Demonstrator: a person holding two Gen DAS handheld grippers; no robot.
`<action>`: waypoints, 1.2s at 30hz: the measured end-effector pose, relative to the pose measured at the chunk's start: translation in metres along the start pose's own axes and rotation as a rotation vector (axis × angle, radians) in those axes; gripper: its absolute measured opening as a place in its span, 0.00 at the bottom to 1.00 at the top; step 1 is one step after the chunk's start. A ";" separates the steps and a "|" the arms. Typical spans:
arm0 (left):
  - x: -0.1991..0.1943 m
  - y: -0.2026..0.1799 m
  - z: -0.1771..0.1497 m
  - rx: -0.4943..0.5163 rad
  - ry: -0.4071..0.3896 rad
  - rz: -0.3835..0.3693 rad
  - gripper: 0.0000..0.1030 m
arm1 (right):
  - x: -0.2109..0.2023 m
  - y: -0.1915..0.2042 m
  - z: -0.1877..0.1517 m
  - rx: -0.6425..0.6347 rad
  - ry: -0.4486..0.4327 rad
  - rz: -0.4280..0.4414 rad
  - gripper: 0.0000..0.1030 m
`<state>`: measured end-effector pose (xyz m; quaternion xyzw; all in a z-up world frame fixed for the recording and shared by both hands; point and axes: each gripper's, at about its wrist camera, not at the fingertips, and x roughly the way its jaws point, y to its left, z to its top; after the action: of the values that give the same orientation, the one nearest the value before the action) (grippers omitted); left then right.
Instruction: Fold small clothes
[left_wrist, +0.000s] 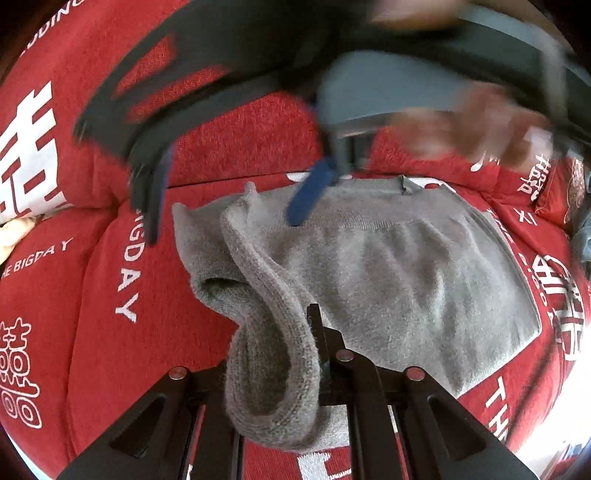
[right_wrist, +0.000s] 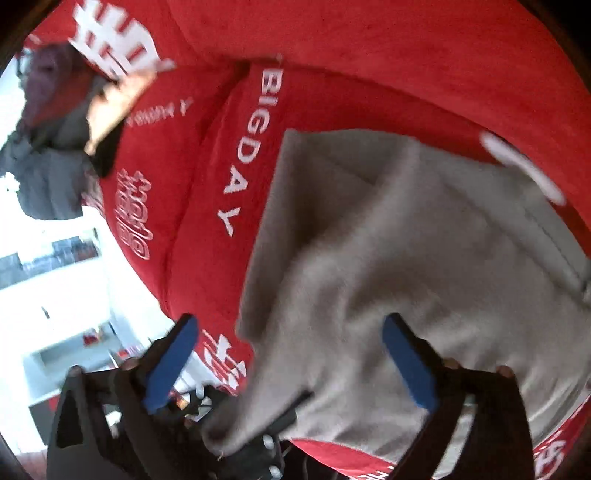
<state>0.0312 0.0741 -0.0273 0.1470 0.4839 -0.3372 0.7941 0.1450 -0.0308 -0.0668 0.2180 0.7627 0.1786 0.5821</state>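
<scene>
The grey fleecy knitted garment lies spread on a red bed cover with white printed lettering, filling the centre of the left wrist view and running out toward 3 o'clock. It looks soft, limp and light, with a napped surface that should not slip between pads. It will sag and drag wherever it is unsupported, so it is best taken at a ribbed edge or a corner, never mid-panel.

Left gripper: jaws clenched on a thick ribbed band of the garment, which loops up from the cloth and hangs over the gripper frame at 6 o'clock. A fold of the fabric is lifted with it.

Right gripper: jaws spread fully, nothing between them. In its own view one blue pad stands over the grey cloth at 5 o'clock, the other over the red cover at 7 o'clock. Whether a pad touches the fabric cannot be told, as the frame is blurred. In the left wrist view this gripper appears at 12 o'clock, above the garment's far edge.
</scene>
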 end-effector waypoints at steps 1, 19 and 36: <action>-0.001 0.000 -0.001 -0.002 -0.003 -0.003 0.11 | 0.006 0.007 0.010 -0.014 0.022 -0.033 1.00; -0.031 -0.010 0.010 -0.012 -0.037 -0.075 0.11 | 0.007 -0.018 0.014 0.021 -0.056 -0.129 0.17; -0.074 -0.189 0.047 0.333 -0.125 -0.232 0.11 | -0.165 -0.152 -0.190 0.140 -0.638 0.436 0.17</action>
<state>-0.0883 -0.0611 0.0770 0.1983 0.3851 -0.5102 0.7430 -0.0196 -0.2514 0.0359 0.4588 0.4897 0.1691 0.7219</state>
